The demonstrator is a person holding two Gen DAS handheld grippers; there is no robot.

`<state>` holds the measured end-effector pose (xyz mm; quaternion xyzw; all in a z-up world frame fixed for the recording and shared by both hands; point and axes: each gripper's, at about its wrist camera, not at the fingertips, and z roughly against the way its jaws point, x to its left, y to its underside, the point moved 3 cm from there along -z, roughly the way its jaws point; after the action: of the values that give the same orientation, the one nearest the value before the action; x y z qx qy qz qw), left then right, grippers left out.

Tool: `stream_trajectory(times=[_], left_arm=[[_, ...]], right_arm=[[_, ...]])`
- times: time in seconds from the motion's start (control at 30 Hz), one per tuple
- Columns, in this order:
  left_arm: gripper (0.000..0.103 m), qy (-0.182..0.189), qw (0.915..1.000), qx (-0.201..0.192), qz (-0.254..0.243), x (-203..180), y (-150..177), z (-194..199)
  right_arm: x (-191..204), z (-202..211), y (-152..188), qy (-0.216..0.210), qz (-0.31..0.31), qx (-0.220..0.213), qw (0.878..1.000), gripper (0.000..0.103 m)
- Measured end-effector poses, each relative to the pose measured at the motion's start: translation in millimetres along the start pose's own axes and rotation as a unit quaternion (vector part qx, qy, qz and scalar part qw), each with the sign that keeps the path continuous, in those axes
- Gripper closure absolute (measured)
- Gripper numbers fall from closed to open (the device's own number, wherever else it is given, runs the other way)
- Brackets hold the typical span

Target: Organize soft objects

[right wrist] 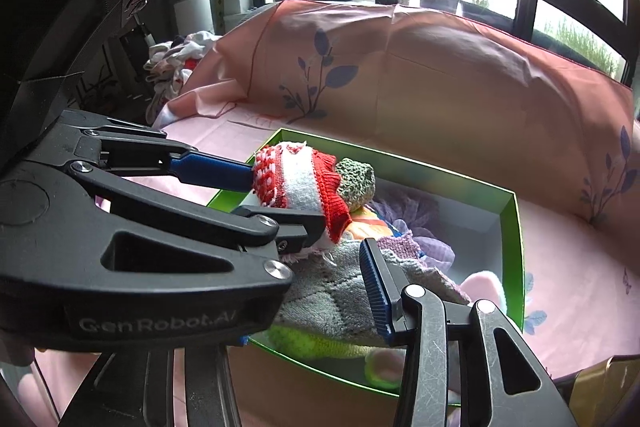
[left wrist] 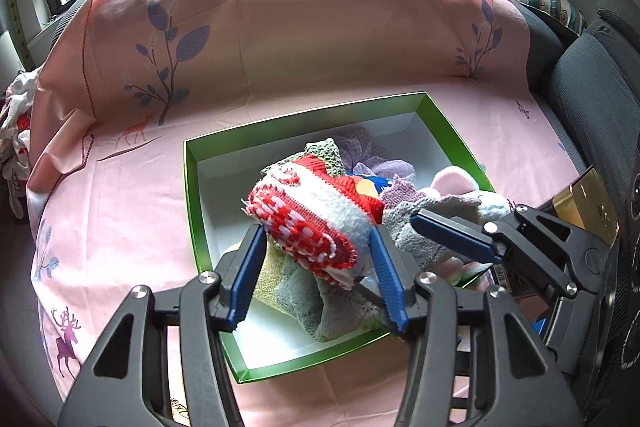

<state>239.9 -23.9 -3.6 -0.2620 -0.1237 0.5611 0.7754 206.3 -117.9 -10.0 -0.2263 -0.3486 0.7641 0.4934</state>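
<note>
most soft stuff sits in the green box (left wrist: 192, 195); my left gripper (left wrist: 316, 251) grasps the red-white knit (left wrist: 312, 223) at box 6 o'clock, right gripper (right wrist: 332, 267) state unclear.

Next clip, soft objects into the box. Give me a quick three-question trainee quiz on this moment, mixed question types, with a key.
1. True or false: the left gripper grips the red-and-white knitted piece above the green box.
2. The right gripper touches: A) the grey towel B) the pink sheet C) the window.
3. Fill in: the box's inside walls are ____.

Key: 1 true; 2 A; 3 white.
</note>
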Motion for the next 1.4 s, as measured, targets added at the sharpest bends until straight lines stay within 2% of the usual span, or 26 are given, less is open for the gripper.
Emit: stream_trajectory(times=[0.07,0.2,0.47,0.53,0.57,0.6,1.03,1.07,1.17,1.4], left_arm=[[0.049,-0.005,1.0000,0.002,0.005,4,2,3],[0.041,-0.015,0.9998,0.001,0.012,10,8,12],[0.040,-0.037,0.9992,0.014,0.012,9,26,21],[0.032,-0.041,0.9989,0.017,0.014,8,32,24],[0.025,-0.045,0.9987,0.018,0.015,7,34,25],[0.021,-0.048,0.9985,0.019,0.016,6,36,27],[0.017,-0.067,0.9961,0.027,0.051,3,52,50],[0.016,-0.069,0.9957,0.029,0.054,4,54,51],[0.001,-0.080,0.9942,0.036,0.063,6,60,57],[0.001,-0.055,0.9928,0.063,0.085,9,71,64]], right_arm=[[-3,4,1,0.004,-0.006,0.000,1.000,0.058],[-9,13,5,0.014,-0.017,0.000,1.000,0.058],[-15,30,14,0.035,-0.050,0.016,0.998,0.057],[-18,33,19,0.045,-0.063,0.029,0.997,0.043],[-20,35,21,0.053,-0.073,0.033,0.995,0.032],[-21,38,23,0.057,-0.082,0.034,0.994,0.028],[-33,61,39,0.089,-0.137,0.073,0.984,0.027],[-34,62,40,0.090,-0.141,0.074,0.983,0.027],[-34,66,41,0.088,-0.147,0.081,0.982,0.027],[-33,70,40,0.091,-0.152,0.104,0.979,0.027]])
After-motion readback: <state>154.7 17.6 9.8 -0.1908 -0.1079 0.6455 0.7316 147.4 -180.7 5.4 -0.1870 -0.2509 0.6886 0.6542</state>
